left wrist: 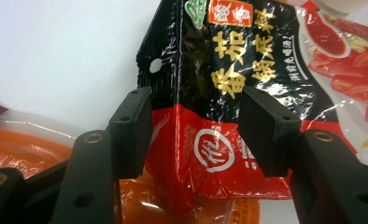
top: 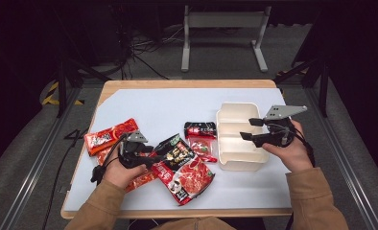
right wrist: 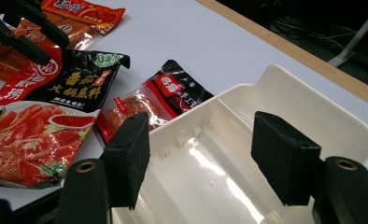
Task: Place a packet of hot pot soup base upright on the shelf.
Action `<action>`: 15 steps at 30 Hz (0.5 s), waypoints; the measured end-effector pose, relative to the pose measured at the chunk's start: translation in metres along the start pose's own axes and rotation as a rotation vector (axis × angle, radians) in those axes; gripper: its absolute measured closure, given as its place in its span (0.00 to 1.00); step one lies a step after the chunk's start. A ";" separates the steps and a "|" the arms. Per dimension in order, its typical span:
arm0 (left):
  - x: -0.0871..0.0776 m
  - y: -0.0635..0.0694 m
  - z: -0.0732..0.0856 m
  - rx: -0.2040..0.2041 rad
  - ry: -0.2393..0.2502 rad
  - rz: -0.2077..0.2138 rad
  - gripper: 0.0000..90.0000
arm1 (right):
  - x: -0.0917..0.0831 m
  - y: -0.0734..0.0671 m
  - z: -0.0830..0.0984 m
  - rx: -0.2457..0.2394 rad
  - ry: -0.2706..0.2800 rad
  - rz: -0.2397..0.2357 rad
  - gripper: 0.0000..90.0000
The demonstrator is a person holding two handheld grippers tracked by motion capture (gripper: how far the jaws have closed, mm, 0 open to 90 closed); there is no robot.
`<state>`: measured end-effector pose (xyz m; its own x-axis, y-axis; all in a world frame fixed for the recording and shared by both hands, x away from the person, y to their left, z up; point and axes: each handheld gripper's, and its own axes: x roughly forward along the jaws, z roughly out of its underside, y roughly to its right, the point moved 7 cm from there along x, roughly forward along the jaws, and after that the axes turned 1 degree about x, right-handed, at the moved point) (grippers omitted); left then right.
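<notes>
A large black-and-red soup-base pouch point(top: 184, 170) point(left wrist: 229, 70) point(right wrist: 46, 107) lies at the table's near middle. My left gripper point(top: 158, 154) point(left wrist: 196, 130) is low over the pouch's top end. That end lies between its open jaws, and the pads point(left wrist: 133, 130) are not seen pressing on it. A white divided bin point(top: 235, 112) point(right wrist: 313, 107) stands to the right. My right gripper point(top: 248, 129) point(right wrist: 203, 154) hovers open over the bin's near compartment with nothing between its pads.
A small black-and-red sachet point(top: 200, 130) point(right wrist: 173, 91) and a clear red sachet point(top: 204, 148) point(right wrist: 135, 107) lie just left of the bin. Orange packets point(top: 111, 135) point(right wrist: 81, 11) sit at the left, with more orange packets point(left wrist: 23, 149) under my left hand. The wooden table edge point(top: 177, 84) runs along the back.
</notes>
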<state>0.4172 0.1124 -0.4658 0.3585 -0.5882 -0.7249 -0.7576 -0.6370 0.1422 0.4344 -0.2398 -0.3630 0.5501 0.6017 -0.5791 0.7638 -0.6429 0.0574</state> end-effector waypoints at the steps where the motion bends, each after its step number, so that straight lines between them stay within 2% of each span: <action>1: 0.000 -0.001 0.001 -0.004 -0.002 0.001 0.53 | 0.000 0.000 0.000 -0.001 -0.002 0.000 0.42; 6: 0.004 -0.004 0.004 -0.029 -0.016 0.003 0.56 | 0.003 -0.001 0.001 -0.003 -0.006 -0.005 0.41; 11: 0.009 -0.005 0.007 -0.027 -0.048 -0.009 0.58 | 0.005 -0.003 0.001 -0.004 -0.010 -0.010 0.41; 15: 0.012 -0.005 0.008 -0.048 -0.056 0.015 0.62 | 0.006 -0.003 0.001 -0.007 -0.012 -0.014 0.41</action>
<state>0.4207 0.1131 -0.4806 0.3148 -0.5700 -0.7589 -0.7356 -0.6519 0.1845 0.4348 -0.2345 -0.3675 0.5354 0.6047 -0.5896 0.7734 -0.6315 0.0547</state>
